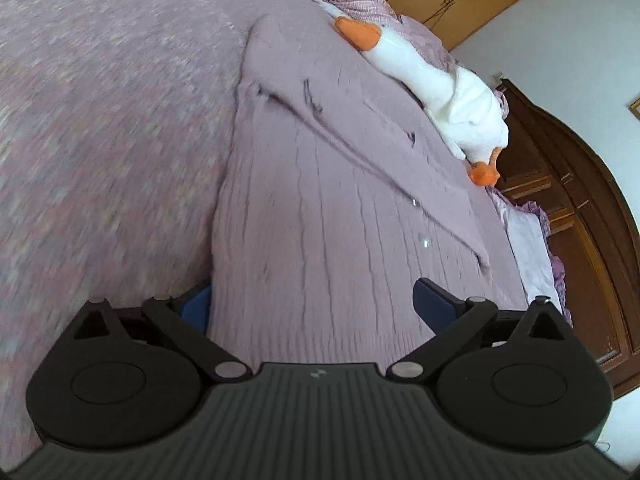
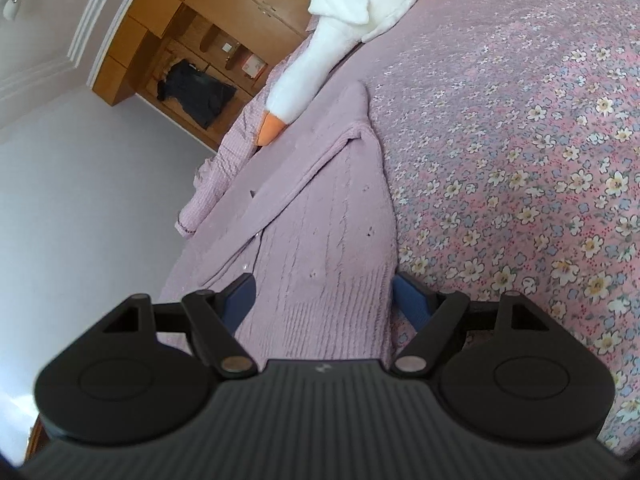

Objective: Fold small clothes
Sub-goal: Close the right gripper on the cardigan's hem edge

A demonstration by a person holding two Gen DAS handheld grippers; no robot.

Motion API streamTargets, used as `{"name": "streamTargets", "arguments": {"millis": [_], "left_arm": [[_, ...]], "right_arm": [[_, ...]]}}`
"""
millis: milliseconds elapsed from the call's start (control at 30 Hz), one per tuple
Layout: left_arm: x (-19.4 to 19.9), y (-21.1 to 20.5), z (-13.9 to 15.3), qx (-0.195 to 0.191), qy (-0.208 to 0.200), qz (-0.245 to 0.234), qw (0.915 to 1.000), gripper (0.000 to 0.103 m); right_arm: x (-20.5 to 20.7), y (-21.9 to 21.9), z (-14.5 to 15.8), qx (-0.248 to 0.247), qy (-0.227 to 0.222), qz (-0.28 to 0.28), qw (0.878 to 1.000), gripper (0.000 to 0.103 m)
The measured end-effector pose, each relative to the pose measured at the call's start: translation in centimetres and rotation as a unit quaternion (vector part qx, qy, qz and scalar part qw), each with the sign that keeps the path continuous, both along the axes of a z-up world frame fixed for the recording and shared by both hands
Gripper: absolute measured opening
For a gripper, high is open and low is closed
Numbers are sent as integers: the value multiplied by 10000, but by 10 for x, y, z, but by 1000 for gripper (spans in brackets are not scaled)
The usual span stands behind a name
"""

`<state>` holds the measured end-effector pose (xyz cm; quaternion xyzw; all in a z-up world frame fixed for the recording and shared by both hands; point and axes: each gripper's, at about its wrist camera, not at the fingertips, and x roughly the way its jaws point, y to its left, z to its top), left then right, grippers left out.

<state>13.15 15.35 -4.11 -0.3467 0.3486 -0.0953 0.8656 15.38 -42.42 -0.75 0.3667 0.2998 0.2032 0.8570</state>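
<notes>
Lilac cable-knit cardigan (image 1: 320,208), frame centre: soft, limp, stretchy; grip ribbed hem. My left gripper (image 1: 316,304) and right gripper (image 2: 324,300) both spread, holding nothing.

Cardigan (image 1: 320,200) flat on the bedspread (image 1: 100,140), plush goose (image 1: 440,88) along its far edge.

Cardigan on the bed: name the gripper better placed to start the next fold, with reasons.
Neither clearly. Left gripper and right gripper both stand open astride the lilac cardigan hem. Slight edge right: a side edge lies just inside its right finger.
</notes>
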Motion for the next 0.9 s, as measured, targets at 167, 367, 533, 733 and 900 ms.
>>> {"name": "streamTargets", "arguments": {"millis": [167, 367, 533, 733, 900], "left_arm": [[-15, 0, -2, -125, -113, -54, 9998, 101], [-66, -6, -10, -327, -172, -220, 9991, 101], [-78, -8, -15, -480, -252, -126, 9985, 101], [-45, -8, -12, -513, -401, 26, 9979, 101], [-44, -15, -9, -412, -443, -21, 9982, 100]], "right_arm": [[-1, -7, -3, 211, 56, 53, 9997, 77], [-17, -22, -9, 587, 231, 147, 9979, 76], [-19, -20, -14, 784, 424, 355, 9954, 77], [5, -21, -20, 1236, 363, 397, 9909, 78], [-1, -29, -24, 1601, 462, 500, 9847, 76]]}}
